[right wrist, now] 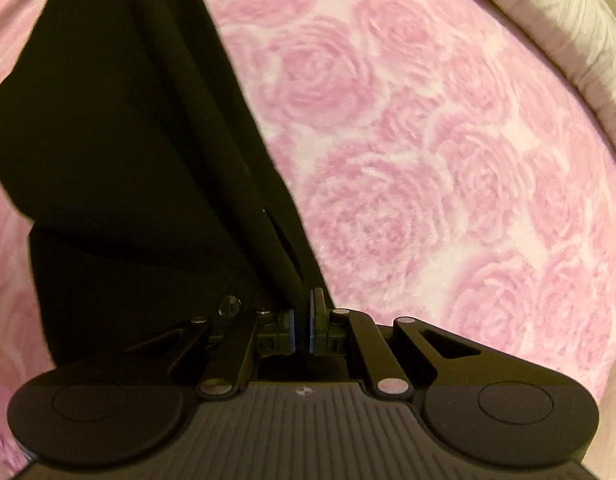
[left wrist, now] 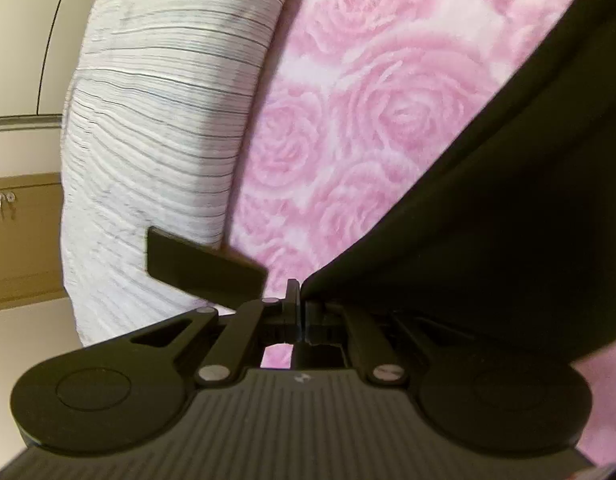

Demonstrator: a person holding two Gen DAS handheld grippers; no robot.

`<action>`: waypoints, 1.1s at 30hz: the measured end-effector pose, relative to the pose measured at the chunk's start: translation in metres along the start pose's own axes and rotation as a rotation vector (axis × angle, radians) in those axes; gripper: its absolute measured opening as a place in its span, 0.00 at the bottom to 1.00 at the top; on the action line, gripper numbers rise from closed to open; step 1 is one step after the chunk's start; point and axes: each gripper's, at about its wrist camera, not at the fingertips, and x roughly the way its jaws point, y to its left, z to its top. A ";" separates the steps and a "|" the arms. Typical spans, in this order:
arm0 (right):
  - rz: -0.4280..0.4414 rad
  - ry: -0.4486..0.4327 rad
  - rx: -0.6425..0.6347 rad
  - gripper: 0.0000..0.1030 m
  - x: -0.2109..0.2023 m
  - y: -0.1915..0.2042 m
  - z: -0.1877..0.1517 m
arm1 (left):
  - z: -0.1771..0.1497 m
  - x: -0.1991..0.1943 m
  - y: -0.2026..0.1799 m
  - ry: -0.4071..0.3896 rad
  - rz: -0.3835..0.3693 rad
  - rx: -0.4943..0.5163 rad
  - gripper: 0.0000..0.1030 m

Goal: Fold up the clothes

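While both tongs are pressed together on it, the black, soft cloth garment (right wrist: 128,140) hangs stretched between them above the pink rose-patterned plush bedspread (right wrist: 447,200). The left gripper (left wrist: 298,300) pinches an edge that rises away to its right; the right gripper (right wrist: 302,320) pinches a doubled edge running up to its left. A white ribbed mattress side (left wrist: 156,120) borders the spread. The garment looks lifted by two points, which would fit either spreading it out flat or carrying one edge over for a fold; which one, the views do not settle. Either way, whatever follows calls for even tension, both grips kept firm, and the cloth lowered without bunching.
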 end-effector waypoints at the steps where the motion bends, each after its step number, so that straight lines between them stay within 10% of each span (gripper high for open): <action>1: 0.000 0.006 0.003 0.05 0.007 -0.002 0.001 | 0.004 0.006 -0.004 0.008 0.011 -0.008 0.04; 3: -0.006 0.019 0.014 0.12 0.019 -0.004 0.002 | 0.013 0.018 -0.013 0.025 0.032 -0.023 0.08; 6: -0.058 -0.009 0.089 0.50 0.021 -0.010 -0.001 | 0.019 0.025 -0.016 0.032 0.065 -0.091 0.21; 14: -0.158 -0.162 0.492 0.59 -0.027 -0.019 -0.056 | 0.020 0.001 0.016 -0.026 0.056 -0.450 0.35; 18: -0.172 -0.152 0.676 0.61 -0.043 -0.007 -0.107 | 0.035 -0.047 -0.006 -0.178 0.020 -0.432 0.41; 27: 0.107 -0.291 1.224 0.60 -0.026 0.001 -0.200 | 0.081 -0.155 -0.113 -0.462 -0.293 -0.234 0.59; 33: 0.260 -0.423 1.214 0.56 -0.041 0.042 -0.219 | 0.116 -0.212 -0.169 -0.537 -0.413 -0.146 0.59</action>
